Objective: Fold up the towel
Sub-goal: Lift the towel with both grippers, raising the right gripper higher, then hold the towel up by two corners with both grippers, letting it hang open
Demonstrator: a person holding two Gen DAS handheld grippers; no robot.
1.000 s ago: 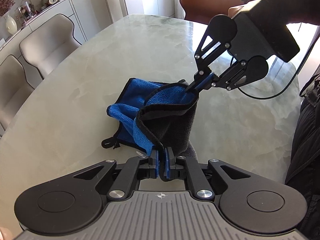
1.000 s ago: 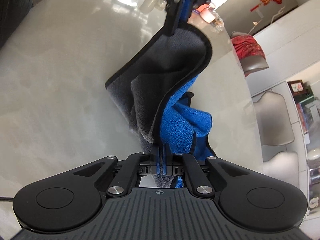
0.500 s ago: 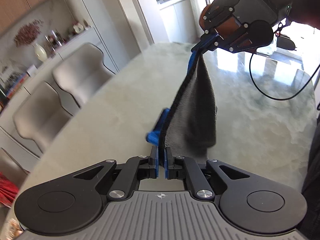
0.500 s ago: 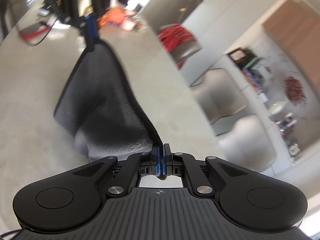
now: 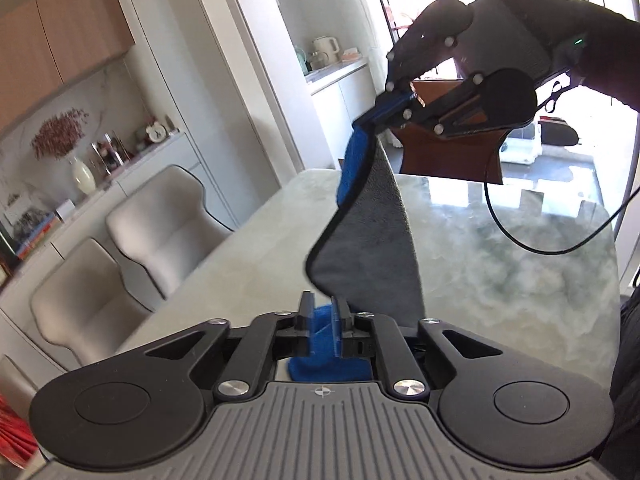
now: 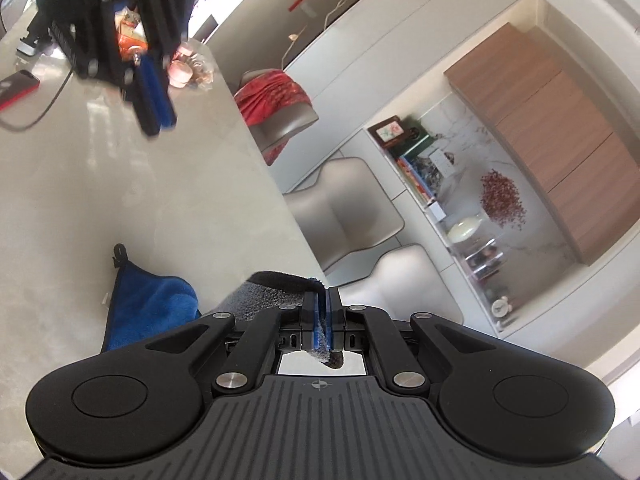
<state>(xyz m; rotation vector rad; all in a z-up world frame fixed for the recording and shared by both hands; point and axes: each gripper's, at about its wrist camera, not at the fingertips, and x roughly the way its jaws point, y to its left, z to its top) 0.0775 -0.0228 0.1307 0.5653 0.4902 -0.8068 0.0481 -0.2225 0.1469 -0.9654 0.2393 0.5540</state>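
**Towel up in the air, one corner let go, no fold made yet**

The right gripper [image 6: 325,300] is clamped tight on a black-trimmed edge of the towel [image 5: 372,240], jaws pressed together with cloth pinched between the pads. From the left wrist view, that gripper sits up high and ahead, and the towel hangs straight down from its tips, grey face out and blue face curling along the near side.

The left gripper [image 5: 324,304] has just been opening its jaws, and they stand a little way apart. Blue cloth shows through the gap, but in the right wrist view its fingers are bare with nothing dangling from them, so I read that as a release. The blue is towel hanging just beyond and below the fingers.

Beneath the right gripper, the towel's lower end with its hanging loop reaches down to the table [image 5: 520,260] and appears to rest there.

As for progress, I'd call it early. The towel is lifted and dangling from one corner, not spread flat, and no crease is laid. It still has to be re-gripped at a free corner, stretched out, laid down and folded over.

No containers play a part in this task. The only one I can pick out is a pale vase [image 5: 82,174], far off to the left gripper's left, holding a reddish dried spray.
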